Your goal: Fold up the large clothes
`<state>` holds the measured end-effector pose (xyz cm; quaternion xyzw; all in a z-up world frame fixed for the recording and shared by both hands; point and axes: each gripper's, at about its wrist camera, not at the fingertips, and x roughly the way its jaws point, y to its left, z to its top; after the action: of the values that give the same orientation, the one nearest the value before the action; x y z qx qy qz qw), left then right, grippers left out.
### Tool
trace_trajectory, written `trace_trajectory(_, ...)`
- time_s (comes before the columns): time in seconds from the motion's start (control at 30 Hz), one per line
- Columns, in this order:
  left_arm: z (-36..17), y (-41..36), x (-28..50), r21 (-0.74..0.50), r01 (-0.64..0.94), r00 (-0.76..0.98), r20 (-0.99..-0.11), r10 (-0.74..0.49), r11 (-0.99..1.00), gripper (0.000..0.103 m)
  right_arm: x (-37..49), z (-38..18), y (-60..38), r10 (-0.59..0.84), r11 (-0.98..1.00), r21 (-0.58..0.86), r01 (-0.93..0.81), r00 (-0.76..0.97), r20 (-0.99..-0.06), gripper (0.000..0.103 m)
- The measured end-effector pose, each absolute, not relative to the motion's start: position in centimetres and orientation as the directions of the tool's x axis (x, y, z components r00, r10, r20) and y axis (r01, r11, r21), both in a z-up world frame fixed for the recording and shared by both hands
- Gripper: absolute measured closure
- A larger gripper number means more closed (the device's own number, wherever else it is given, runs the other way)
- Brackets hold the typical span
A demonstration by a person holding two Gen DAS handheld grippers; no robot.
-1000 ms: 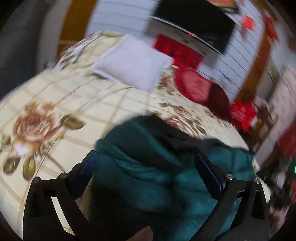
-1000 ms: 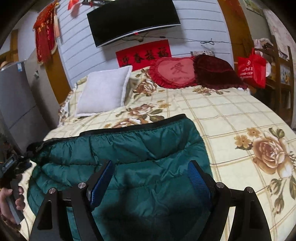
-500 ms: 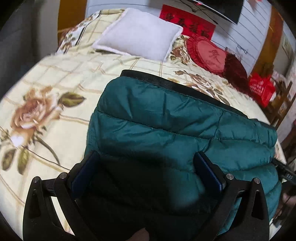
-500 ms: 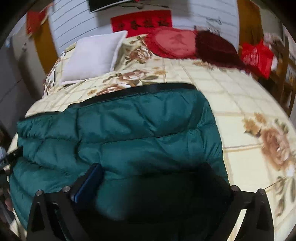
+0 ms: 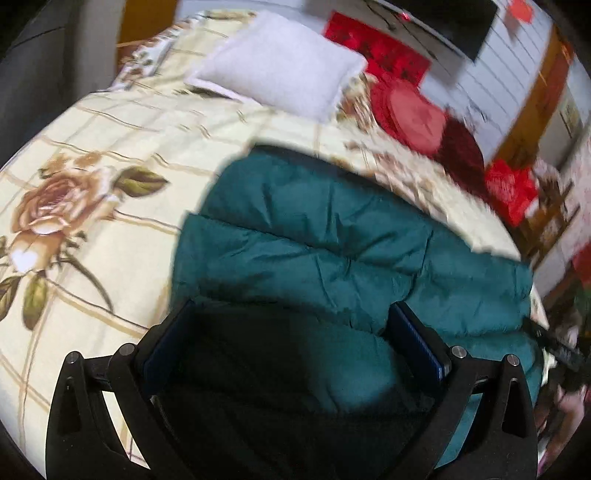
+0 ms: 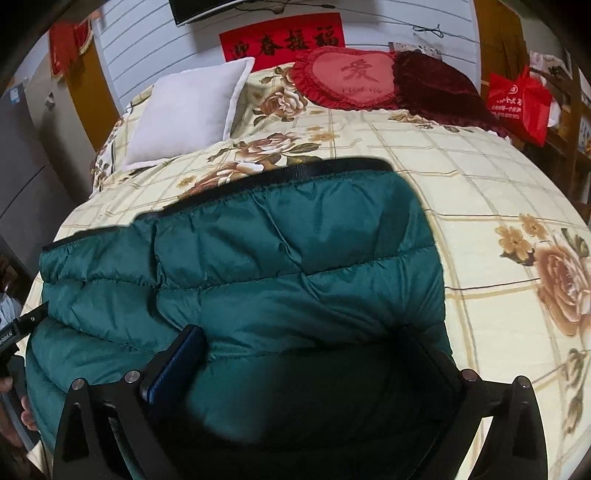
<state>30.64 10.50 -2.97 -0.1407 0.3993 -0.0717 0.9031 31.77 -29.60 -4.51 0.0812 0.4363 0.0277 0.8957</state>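
Here, closest to me, my left gripper point(image 5: 291, 343) has its jaws spread wide over the near edge of the green puffer jacket point(image 5: 332, 258). The padded cloth bulges up between the blue pads point(image 5: 417, 343), but I can't see them pinching it. My right gripper point(image 6: 306, 365) is just as wide; its jaws have just been opening, and the jacket lies under and between them with the blue pad point(image 6: 177, 365) resting against the fabric, not clamping it. Its other finger is sunk in shadow at the jacket's right edge.

The jacket lies folded on the near part of the bed point(image 6: 480, 192), a thick quilted slab with stitched seams running across it. A black trim band point(image 6: 258, 184) runs along its far edge. In the right wrist view, a hand point(image 6: 22, 413) shows at the far left edge by the jacket's left end, holding the handle of the other tool.

Beyond the jacket stretches the cream bedspread with a tan grid and big rose prints point(image 6: 561, 280). Farther up, a white pillow point(image 6: 188, 114) leans at the head of the bed on the left, with a red heart-shaped cushion point(image 6: 351, 81) and a dark maroon cushion point(image 6: 439, 88) to its right. A red bag point(image 6: 517, 103) hangs off to the right by wooden shelving. On the white panelled wall behind hangs a red banner point(image 6: 284, 40) with dark characters, and above it the lower edge of a dark screen point(image 6: 207, 9).
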Motion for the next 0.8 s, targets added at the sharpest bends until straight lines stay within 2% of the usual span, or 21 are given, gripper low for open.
trace_trajectory(0.1, -1.7, 11.2, 30.0, -0.285, -0.027, 0.719, -0.671, -0.179, 0.958, 0.0, 30.8, -2.1, -28.6, 0.144, 0.98, 0.198, 0.004, 0.671, -0.727, 0.0)
trace_trajectory(0.17, -2.6, 11.5, 30.3, -0.25, -0.077, 0.692, -0.71, -0.128, 0.965, 0.0, 30.7, -1.2, -27.2, 0.165, 0.98, 0.195, -0.03, 0.67, -0.724, 0.0)
trace_trajectory(0.23, -4.4, 12.2, 31.3, -0.309, -0.095, 0.628, -0.756, -0.184, 0.946, 0.0, 30.9, -0.9, -25.5, 0.18, 0.983, 0.162, -0.087, 0.647, -0.741, 0.0)
trace_trajectory(0.33, -6.1, 14.2, 31.8, -0.478, -0.142, 0.58, -0.75, -0.318, 0.867, 0.0, 31.3, -3.1, -23.3, 0.133, 0.988, 0.063, -0.139, 0.58, -0.804, 0.0)
trace_trajectory(0.4, -6.2, 14.3, 31.9, -0.498, -0.151, 0.569, -0.75, -0.336, 0.854, 0.0, 31.2, -4.3, -23.3, 0.139, 0.987, 0.067, -0.143, 0.581, -0.802, 0.0)
trace_trajectory(0.57, -4.3, 12.8, 31.2, -0.403, -0.115, 0.621, -0.743, -0.252, 0.908, 0.0, 30.5, -5.0, -24.4, 0.19, 0.981, 0.122, -0.15, 0.62, -0.761, 0.0)
trace_trajectory(0.7, -1.6, 12.6, 30.4, -0.234, -0.08, 0.698, -0.707, -0.113, 0.969, 0.0, 30.1, -4.9, -24.6, 0.197, 0.979, 0.123, -0.161, 0.621, -0.759, 0.0)
trace_trajectory(0.8, -1.2, 14.3, 29.9, -0.215, -0.085, 0.71, -0.698, -0.092, 0.973, 0.0, 30.0, -3.1, -25.7, 0.165, 0.986, 0.109, -0.127, 0.629, -0.76, 0.0)
